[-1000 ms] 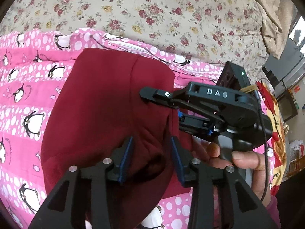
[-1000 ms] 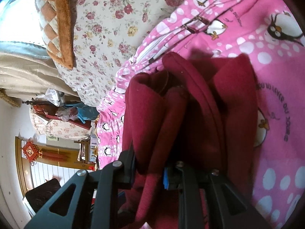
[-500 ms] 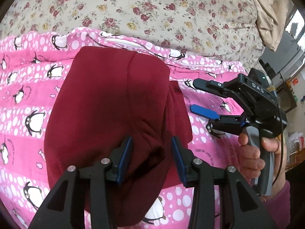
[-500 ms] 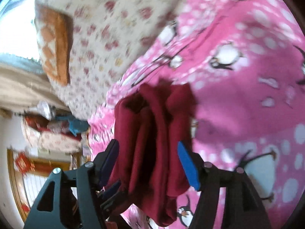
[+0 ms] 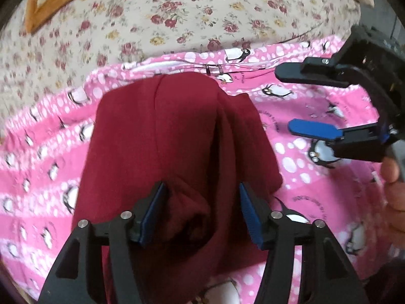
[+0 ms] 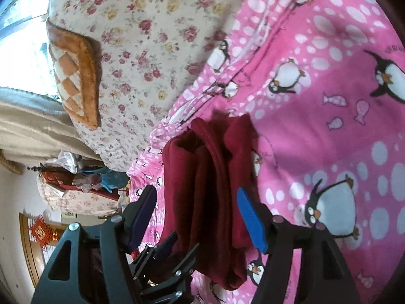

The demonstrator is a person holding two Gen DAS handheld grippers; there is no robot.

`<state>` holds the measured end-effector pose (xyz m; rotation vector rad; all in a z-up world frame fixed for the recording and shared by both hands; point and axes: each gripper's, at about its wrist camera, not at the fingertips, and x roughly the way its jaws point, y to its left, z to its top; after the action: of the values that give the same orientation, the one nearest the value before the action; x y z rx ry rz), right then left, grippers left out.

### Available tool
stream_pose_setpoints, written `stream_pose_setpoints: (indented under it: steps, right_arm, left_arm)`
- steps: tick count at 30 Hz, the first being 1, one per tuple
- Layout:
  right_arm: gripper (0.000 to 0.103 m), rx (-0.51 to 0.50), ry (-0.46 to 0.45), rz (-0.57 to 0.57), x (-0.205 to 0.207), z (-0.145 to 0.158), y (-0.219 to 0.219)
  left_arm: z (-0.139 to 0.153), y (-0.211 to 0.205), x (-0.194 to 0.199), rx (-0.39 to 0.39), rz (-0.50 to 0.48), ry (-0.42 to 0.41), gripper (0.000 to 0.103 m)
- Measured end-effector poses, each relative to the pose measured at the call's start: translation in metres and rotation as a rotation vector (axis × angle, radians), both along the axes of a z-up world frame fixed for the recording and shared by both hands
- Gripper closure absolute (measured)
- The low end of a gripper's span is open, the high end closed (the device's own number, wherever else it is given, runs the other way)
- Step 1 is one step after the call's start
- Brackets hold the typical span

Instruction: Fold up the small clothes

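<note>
garment: dark red cloth (image 5: 177, 139) folded, lying on pink penguin blanket (image 5: 316, 190) | left claw (image 5: 202, 215): wide apart over cloth's near edge, gripping nothing | right claw (image 6: 197, 215): wide apart, empty, beside cloth

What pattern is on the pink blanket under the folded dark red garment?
Black-and-white penguins with white spots on the pink blanket; clearest in the right wrist view.

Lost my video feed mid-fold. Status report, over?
Left gripper open, straddling the near end of the red garment. Right gripper open, off to the side. Garment folded on the penguin blanket. Nothing in the way.
</note>
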<state>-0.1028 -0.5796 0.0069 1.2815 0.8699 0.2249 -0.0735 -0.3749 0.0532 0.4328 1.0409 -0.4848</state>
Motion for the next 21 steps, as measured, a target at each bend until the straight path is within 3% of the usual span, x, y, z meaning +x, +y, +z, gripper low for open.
stream_pose_setpoints:
  steps: [3, 6, 10, 15, 21]
  right_arm:
    - [0.033, -0.006, -0.001, 0.002, 0.000, -0.001, -0.004]
    - [0.033, 0.005, -0.009, -0.008, -0.002, 0.000, -0.007]
    - [0.033, -0.002, -0.001, -0.008, -0.002, -0.002, -0.009]
    - [0.033, -0.013, -0.021, 0.039, 0.002, 0.003, 0.001]
    - [0.033, -0.013, -0.093, 0.075, 0.008, 0.016, 0.015]
  left_arm:
    - [-0.005, 0.002, 0.012, -0.007, 0.031, 0.019, 0.065]
    - [-0.006, 0.005, 0.020, -0.032, 0.070, 0.027, 0.088]
    - [-0.005, 0.008, 0.024, -0.055, 0.077, 0.038, 0.095]
    - [-0.002, 0.006, 0.018, -0.054, 0.083, 0.015, 0.099]
    - [0.003, 0.013, 0.022, -0.116, 0.121, 0.049, 0.101]
